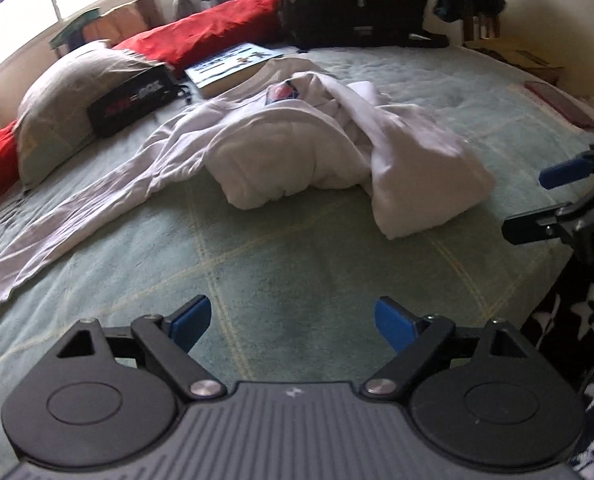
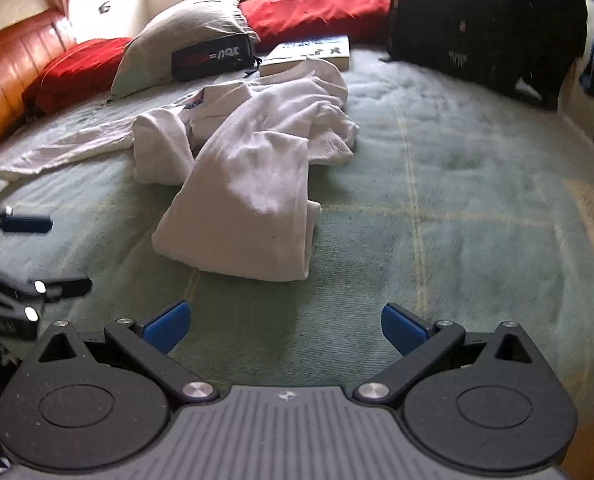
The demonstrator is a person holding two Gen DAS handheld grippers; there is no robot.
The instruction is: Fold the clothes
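A: Two grippers are seen above the green bed cover (image 1: 317, 264). How are they set?

B: The left gripper (image 1: 293, 326) is spread wide, with nothing between its blue pads. The right gripper (image 2: 285, 330) is likewise released and empty.

A: Where is the garment found?

B: The white long-sleeved shirt (image 1: 297, 148) is heaped, partly folded, in the middle of the bed, well ahead of both grippers and untouched. One sleeve (image 1: 57, 236) is stretched flat toward the left edge in the left wrist view.

A: What is placed behind it?

B: A book (image 1: 233, 66) is laid just beyond the collar, a grey pillow (image 1: 69, 96) and a black case (image 1: 133, 102) beside it, and red cushions (image 1: 209, 32) along the wall.
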